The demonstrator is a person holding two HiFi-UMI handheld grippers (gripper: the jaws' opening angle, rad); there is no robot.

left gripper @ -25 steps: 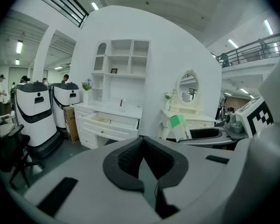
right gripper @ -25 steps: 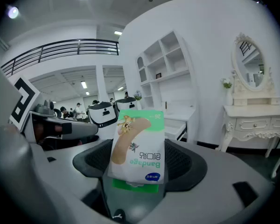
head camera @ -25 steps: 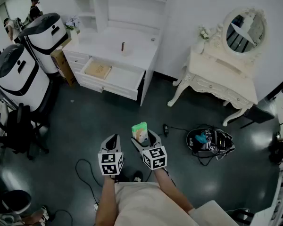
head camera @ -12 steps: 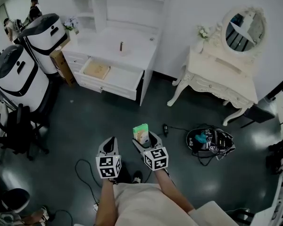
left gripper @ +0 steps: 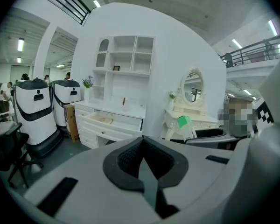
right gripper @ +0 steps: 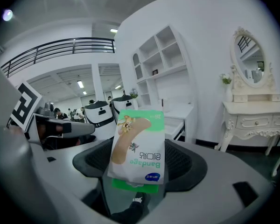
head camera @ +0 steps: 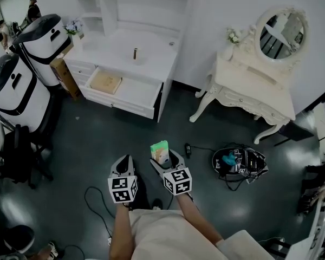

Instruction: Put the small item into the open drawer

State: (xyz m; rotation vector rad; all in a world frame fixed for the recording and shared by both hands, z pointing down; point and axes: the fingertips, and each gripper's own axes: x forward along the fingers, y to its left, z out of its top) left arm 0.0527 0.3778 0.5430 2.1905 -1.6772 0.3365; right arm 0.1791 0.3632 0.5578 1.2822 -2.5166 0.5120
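My right gripper [head camera: 164,157] is shut on a small green-and-white bandage packet [head camera: 161,151], held upright over the dark floor; in the right gripper view the packet [right gripper: 137,148] stands between the black pads. My left gripper [head camera: 123,166] hangs beside it, shut and empty, its pads [left gripper: 144,169] pressed together. The open drawer [head camera: 123,90] juts from the white cabinet [head camera: 131,53] well ahead and to the left, with a tan flat item [head camera: 103,82] lying at its left end. The drawer [left gripper: 113,121] also shows in the left gripper view.
Two white-and-black machines [head camera: 21,64] stand left of the cabinet, a black chair [head camera: 16,156] nearer me. An ornate white dressing table [head camera: 252,93] with an oval mirror stands at right. A black bag [head camera: 239,162] and cables [head camera: 97,202] lie on the floor.
The view has shifted slightly forward and right; the cabinet and drawer slid a little left and up in view. Both grippers keep their pose, packet still held.
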